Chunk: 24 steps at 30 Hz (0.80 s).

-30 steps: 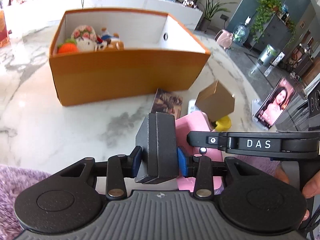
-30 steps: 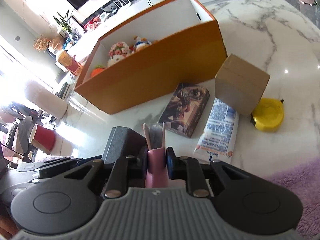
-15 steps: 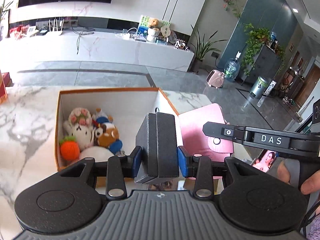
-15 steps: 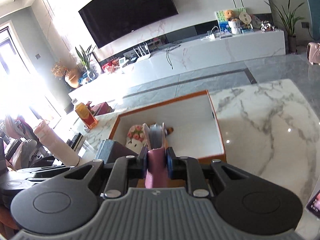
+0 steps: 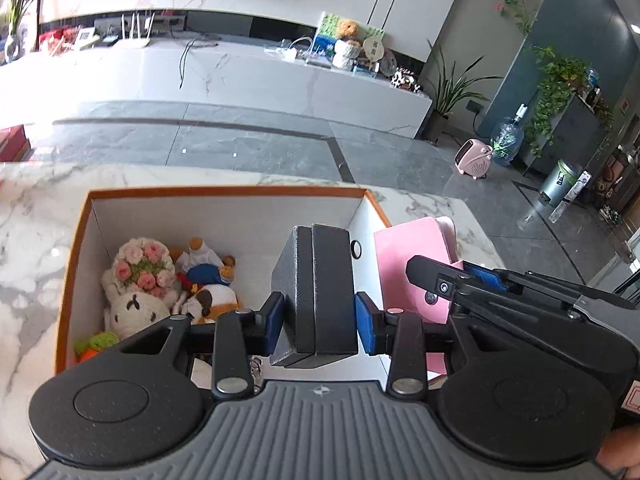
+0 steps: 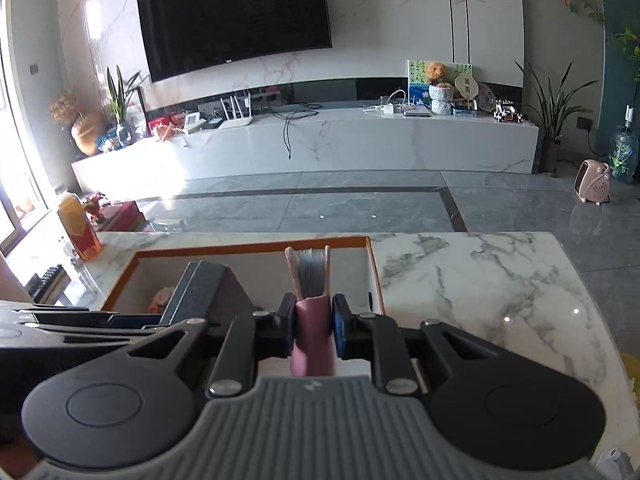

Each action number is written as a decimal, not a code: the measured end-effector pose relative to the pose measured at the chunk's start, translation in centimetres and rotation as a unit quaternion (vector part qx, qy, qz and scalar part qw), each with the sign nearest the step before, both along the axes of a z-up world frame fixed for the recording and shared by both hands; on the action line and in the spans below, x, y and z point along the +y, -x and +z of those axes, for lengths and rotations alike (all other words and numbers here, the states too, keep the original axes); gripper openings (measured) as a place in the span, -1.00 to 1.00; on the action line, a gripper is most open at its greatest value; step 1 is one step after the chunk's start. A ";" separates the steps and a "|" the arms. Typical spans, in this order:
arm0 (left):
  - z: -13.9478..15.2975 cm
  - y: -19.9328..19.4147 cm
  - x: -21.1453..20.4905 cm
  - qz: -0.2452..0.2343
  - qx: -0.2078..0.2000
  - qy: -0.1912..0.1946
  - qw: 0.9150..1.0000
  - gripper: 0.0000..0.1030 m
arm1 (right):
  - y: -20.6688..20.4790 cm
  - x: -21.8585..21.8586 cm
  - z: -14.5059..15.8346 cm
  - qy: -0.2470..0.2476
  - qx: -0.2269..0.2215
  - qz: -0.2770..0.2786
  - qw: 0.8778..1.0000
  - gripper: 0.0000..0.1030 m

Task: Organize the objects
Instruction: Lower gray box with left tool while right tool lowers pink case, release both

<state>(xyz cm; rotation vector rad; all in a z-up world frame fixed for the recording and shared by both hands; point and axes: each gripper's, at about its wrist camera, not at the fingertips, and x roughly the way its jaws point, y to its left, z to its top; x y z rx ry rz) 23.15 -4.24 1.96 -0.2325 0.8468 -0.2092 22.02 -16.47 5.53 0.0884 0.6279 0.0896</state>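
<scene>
A dark grey textured case [image 5: 316,294], a flat hinged box, is clamped between the blue pads of the left tongs [image 5: 319,326] and held upright above an open orange box [image 5: 224,191] with white inner walls, probably so it can be lowered in edge first. At three o'clock from it, the right tongs [image 6: 313,330] are clamped on the spine of a pink notebook [image 6: 312,340], page edges pointing up, also held over the box's right end. Inside the box, at nine o'clock from the case, lie soft toys: a white bunny [image 5: 134,308] with a rose crown among smaller dolls, leaving the right half free. The box sits on a white marble worktop [image 6: 480,280]; a living room lies beyond at twelve o'clock.
</scene>
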 end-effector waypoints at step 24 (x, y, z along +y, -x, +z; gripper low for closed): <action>-7.6 -3.1 1.8 0.054 0.121 0.112 0.985 -0.15 | -4.9 -0.5 -5.8 0.054 0.137 0.019 0.989 -0.60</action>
